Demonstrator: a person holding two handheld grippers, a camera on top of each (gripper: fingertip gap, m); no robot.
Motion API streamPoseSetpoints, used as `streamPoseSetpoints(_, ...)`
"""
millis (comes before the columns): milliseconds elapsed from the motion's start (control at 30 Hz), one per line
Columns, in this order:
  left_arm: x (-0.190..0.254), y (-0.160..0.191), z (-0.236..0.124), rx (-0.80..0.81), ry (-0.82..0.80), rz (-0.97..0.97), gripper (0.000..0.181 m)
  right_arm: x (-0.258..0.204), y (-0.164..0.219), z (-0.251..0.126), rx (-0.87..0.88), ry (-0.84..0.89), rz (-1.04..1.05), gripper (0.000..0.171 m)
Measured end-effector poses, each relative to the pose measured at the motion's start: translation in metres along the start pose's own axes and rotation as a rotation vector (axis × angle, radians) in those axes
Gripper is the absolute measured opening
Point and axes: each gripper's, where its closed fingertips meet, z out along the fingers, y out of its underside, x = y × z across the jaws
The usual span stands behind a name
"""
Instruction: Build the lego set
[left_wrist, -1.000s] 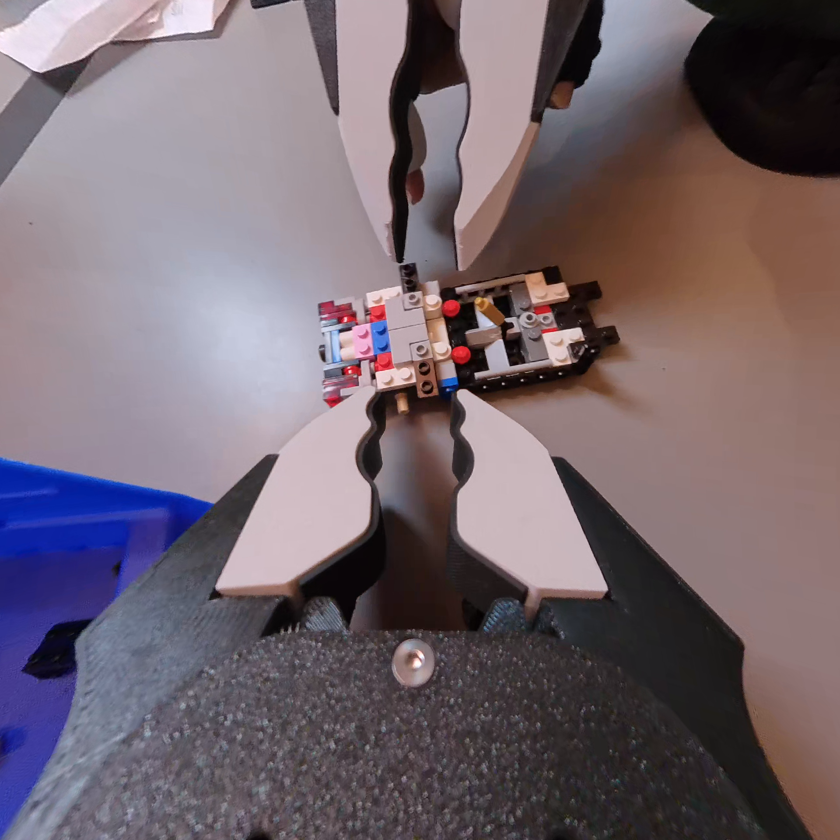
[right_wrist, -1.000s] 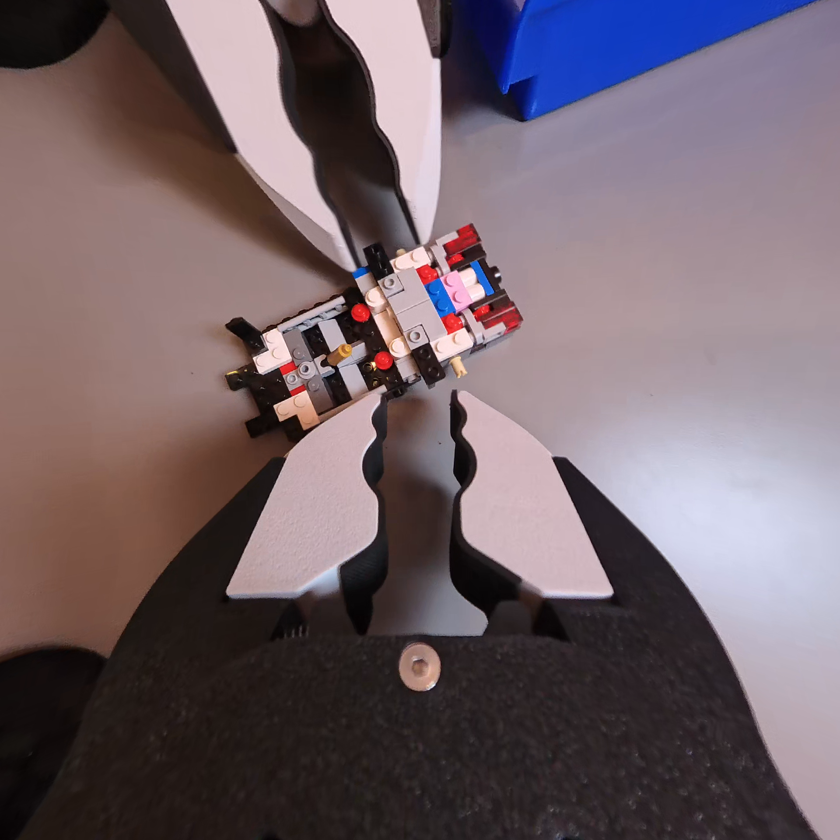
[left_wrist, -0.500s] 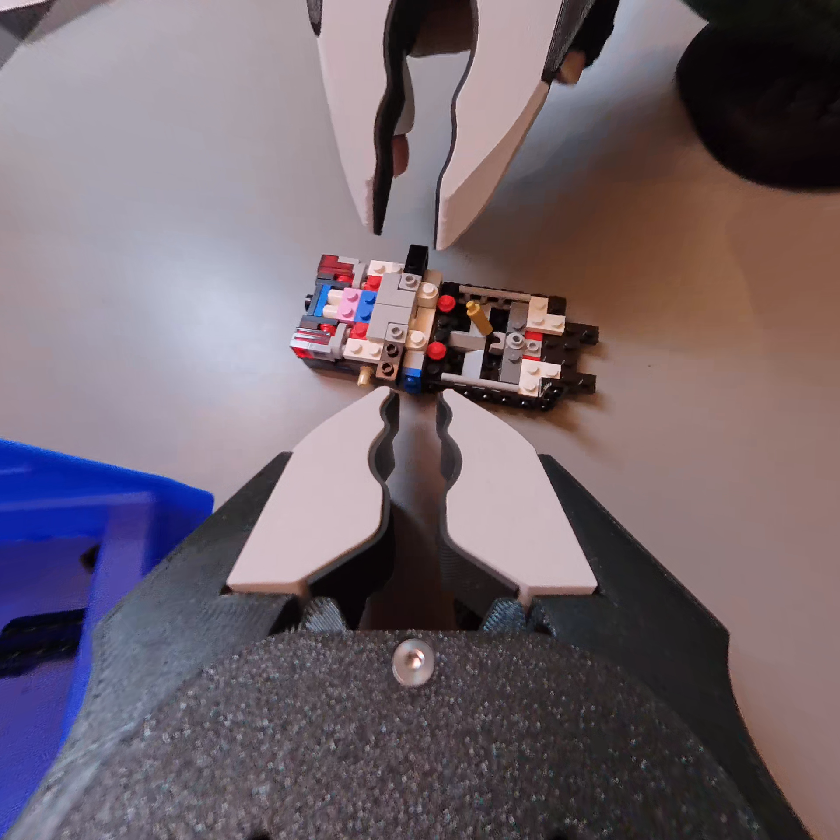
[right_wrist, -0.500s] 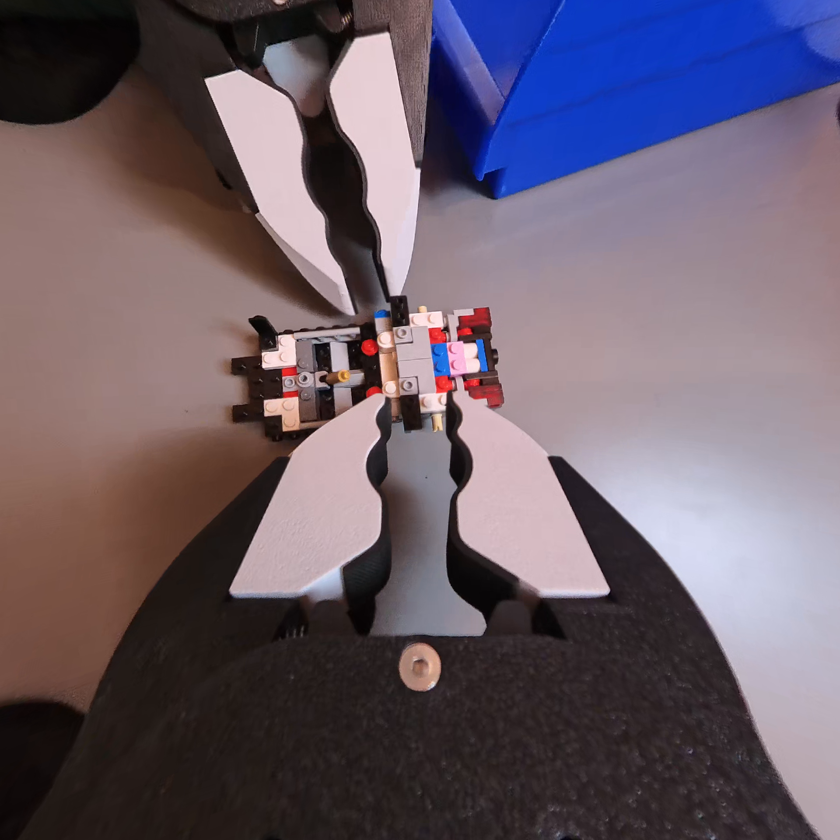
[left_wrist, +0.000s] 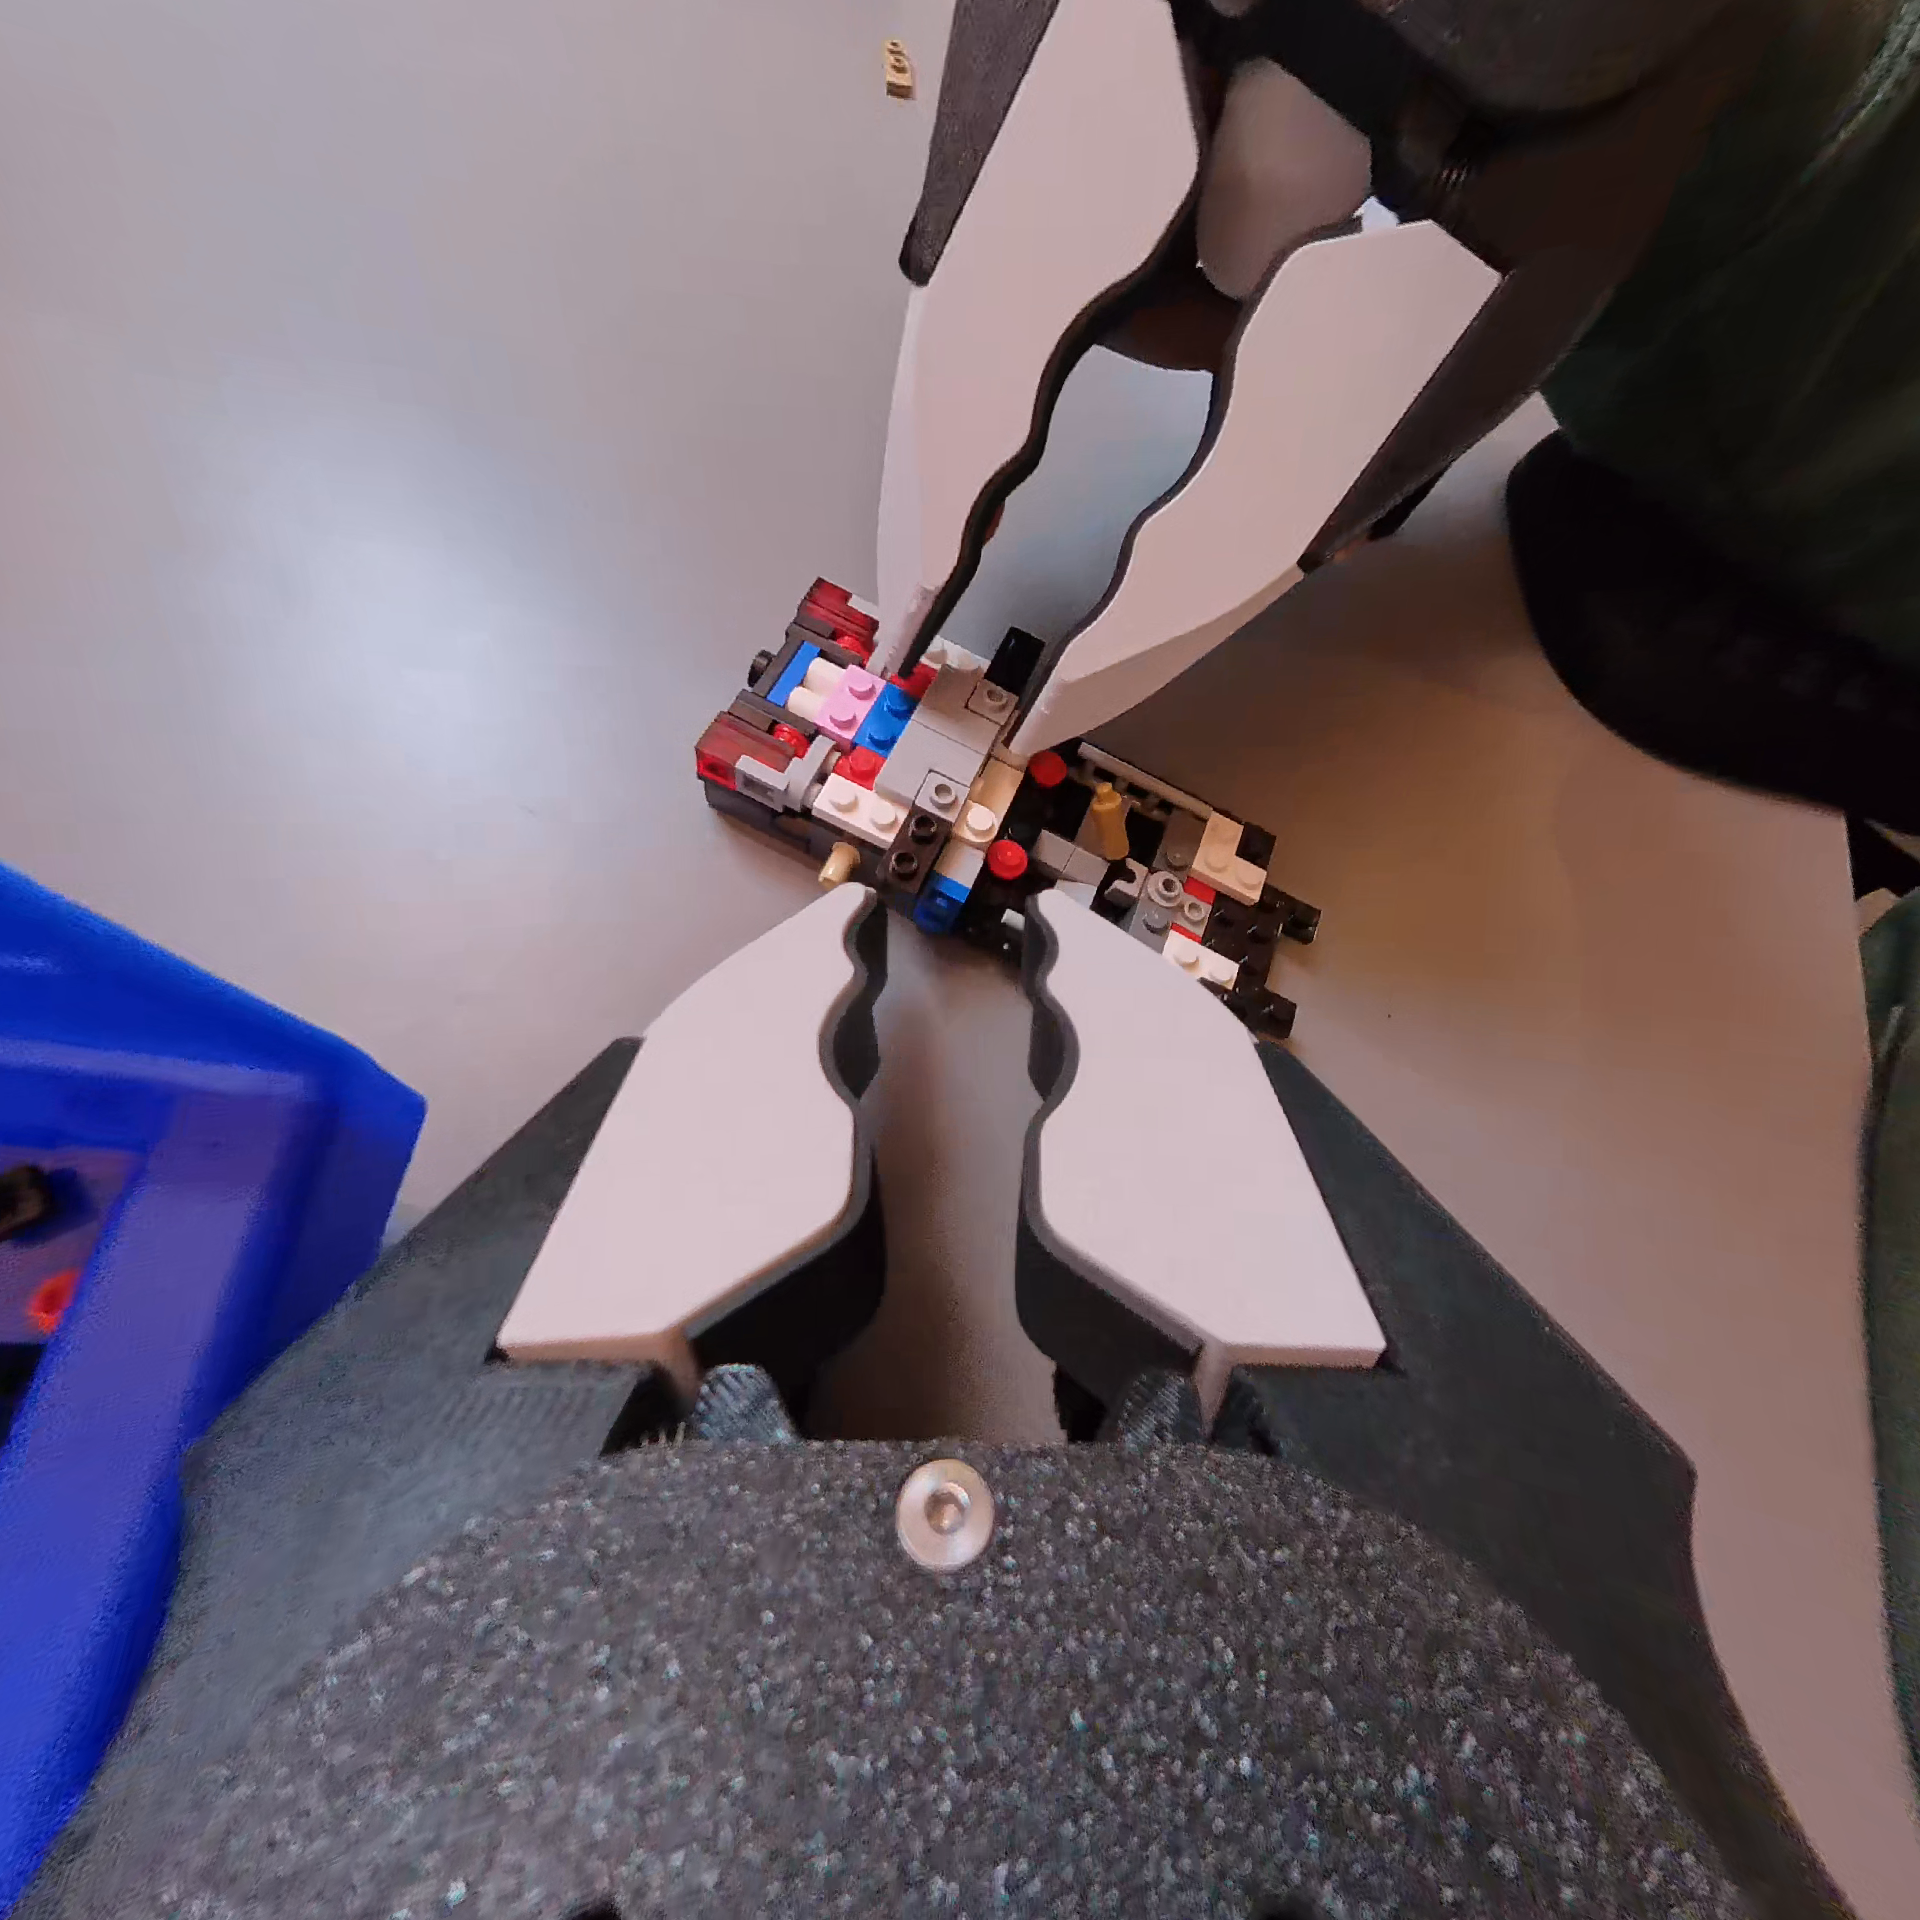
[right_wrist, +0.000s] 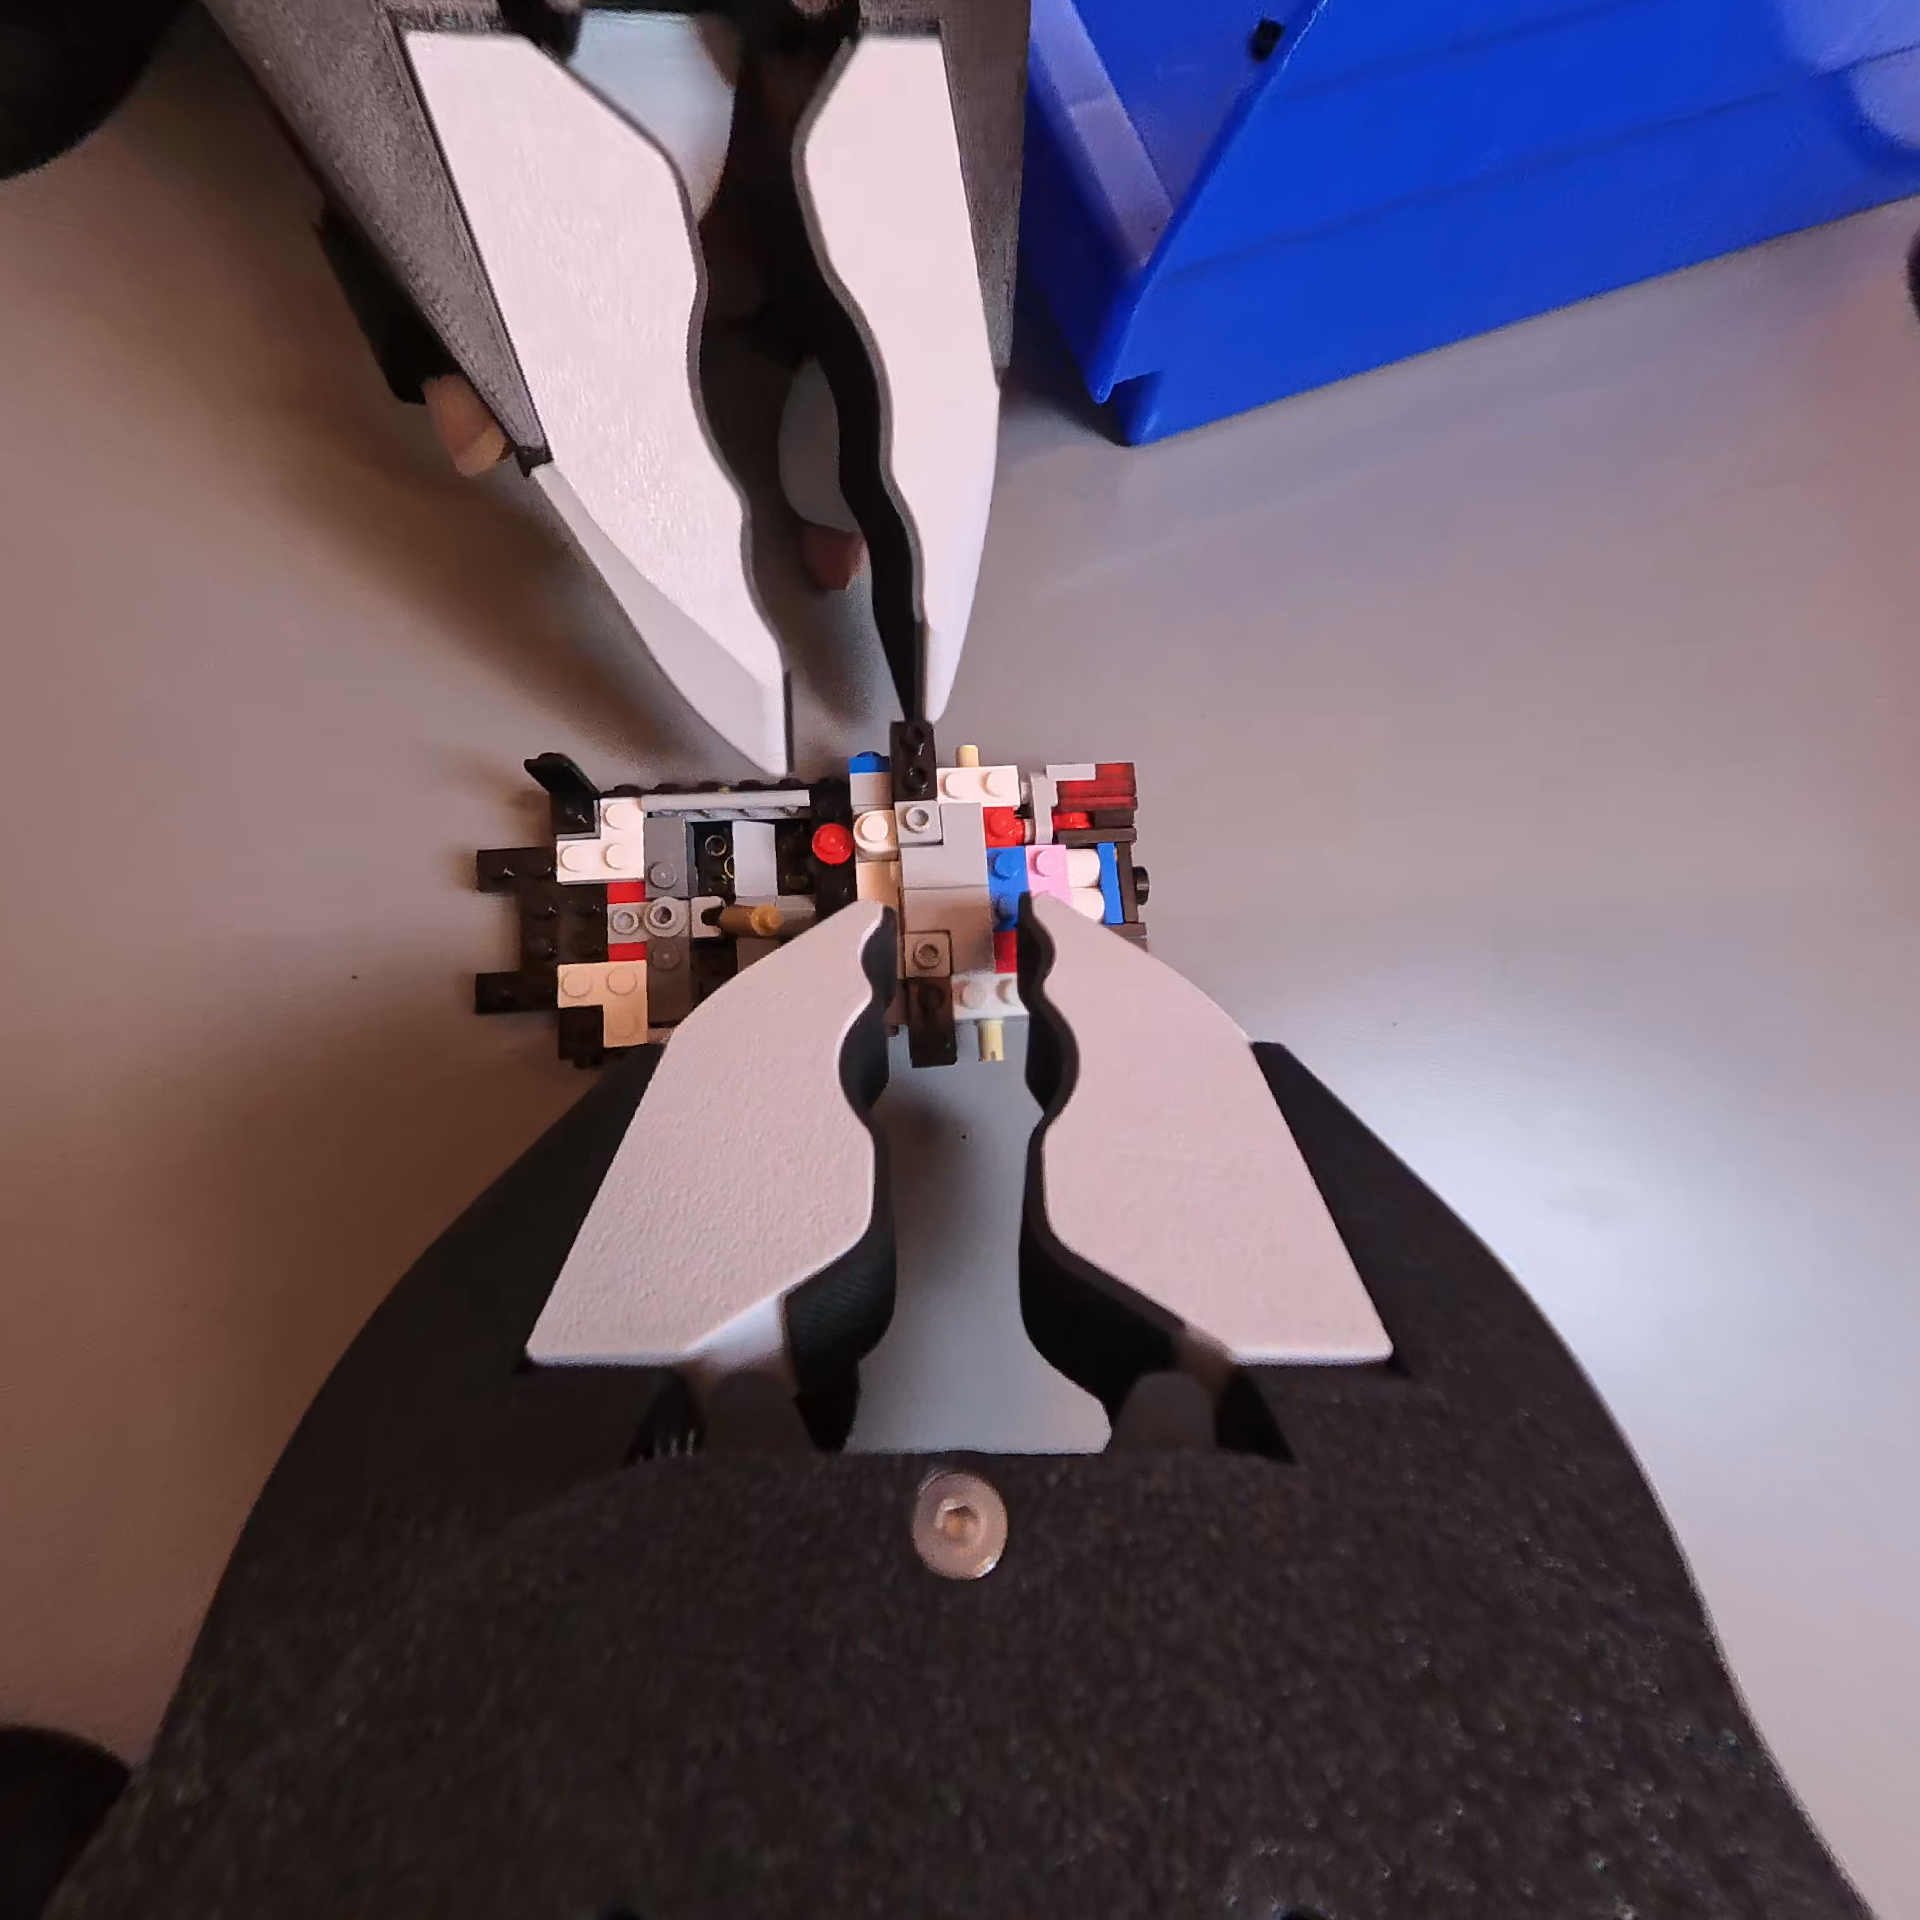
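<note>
The right gripper has come forward since a moment ago, and its parted jaws now straddle the grey middle of the toy-brick car chassis on the grey table. They are not yet clamped. The left gripper, jaws also apart and empty, has drawn in at the model's opposite edge, beside the blue bin.

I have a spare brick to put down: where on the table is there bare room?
Free: the grey table right of the brick model, in front of the blue bin; also left of the model. Crowded: the model's middle, with the right tongs astride it and the left tongs at its far edge.
</note>
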Motion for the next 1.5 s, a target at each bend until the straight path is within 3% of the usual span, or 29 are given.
streamPoseSetpoints(100, -0.001, 0.001, 0.001, -0.006, -0.013, -0.021, 0.028, 0.004, -0.006, -0.003, 0.032, 0.02, 0.009, 0.027)
streamPoseSetpoints(300, -0.002, 0.002, 0.001, -0.011, -0.021, -0.009, 0.028, 0.009, 0.001, 0.0, -0.02, 0.042, 0.035, 0.062)
streamPoseSetpoints(467, -0.003, 0.002, 0.001, -0.016, -0.029, 0.013, 0.028, 0.012, 0.011, 0.007, -0.068, 0.03, 0.088, 0.073)
streamPoseSetpoints(767, -0.004, 0.001, -0.004, -0.008, -0.021, 0.018, 0.027, 0.008, 0.008, 0.013, -0.021, -0.058, 0.154, 0.064)
streamPoseSetpoints(1167, -0.002, -0.007, -0.008, 0.063, 0.091, -0.163, 0.036, 0.027, -0.018, -0.011, 0.132, 0.132, 0.016, 0.056)
streamPoseSetpoints(1233, -0.001, -0.011, -0.009, 0.088, 0.117, -0.209, 0.038, 0.03, -0.031, -0.02, 0.22, 0.183, -0.024, 0.0)
streamPoseSetpoints(1267, -0.001, -0.014, -0.01, 0.106, 0.132, -0.237, 0.039, 0.031, -0.039, -0.025, 0.272, 0.211, -0.05, 0.0)
streamPoseSetpoints(1500, -0.001, -0.01, -0.005, 0.083, 0.128, -0.263, 0.038, 0.047, -0.023, -0.029, 0.185, 0.276, 0.0, 0.019)
